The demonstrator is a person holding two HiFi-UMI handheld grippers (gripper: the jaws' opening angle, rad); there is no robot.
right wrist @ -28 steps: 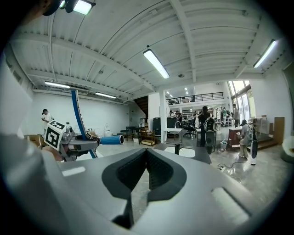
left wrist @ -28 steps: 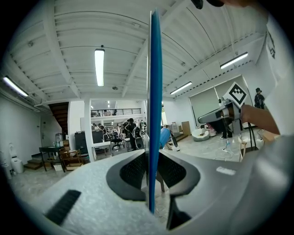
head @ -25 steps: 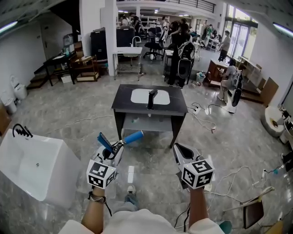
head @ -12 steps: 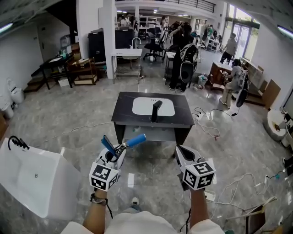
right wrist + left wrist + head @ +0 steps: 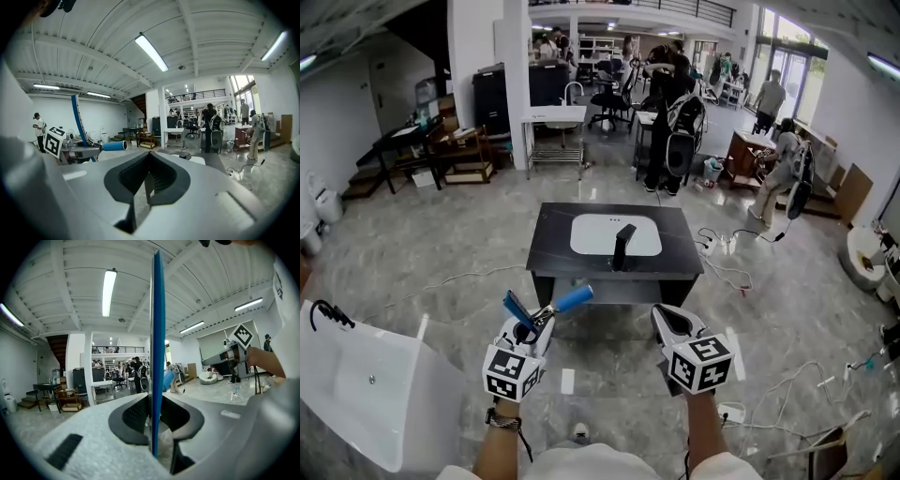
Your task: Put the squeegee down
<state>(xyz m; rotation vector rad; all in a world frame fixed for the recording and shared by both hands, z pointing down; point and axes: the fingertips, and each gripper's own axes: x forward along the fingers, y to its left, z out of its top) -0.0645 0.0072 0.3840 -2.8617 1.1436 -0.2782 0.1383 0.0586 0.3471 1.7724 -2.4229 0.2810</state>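
In the head view my left gripper [image 5: 534, 317] is shut on the squeegee [image 5: 571, 299]. Its blue handle points up and to the right, and the blue blade [image 5: 517, 308] sticks out to the left. In the left gripper view the blade [image 5: 157, 352] stands as a thin vertical blue strip clamped between the jaws [image 5: 153, 420]. My right gripper [image 5: 667, 317] hovers beside it at the same height, shut with nothing in it; its pads meet in the right gripper view [image 5: 149, 180], where the squeegee handle [image 5: 114, 146] shows at the left. Both grippers hang over the floor, short of the black vanity [image 5: 549, 255].
The vanity carries a white sink [image 5: 595, 234] and a black faucet [image 5: 623, 246]. A white tub [image 5: 356, 394] stands at lower left. Cables [image 5: 741, 274] trail over the floor on the right. Desks, chairs and several people fill the back of the hall.
I have walked forward: the vanity has drawn nearer and the tub has slid down to the left. Both grippers keep their pose, the squeegee still held in the left.
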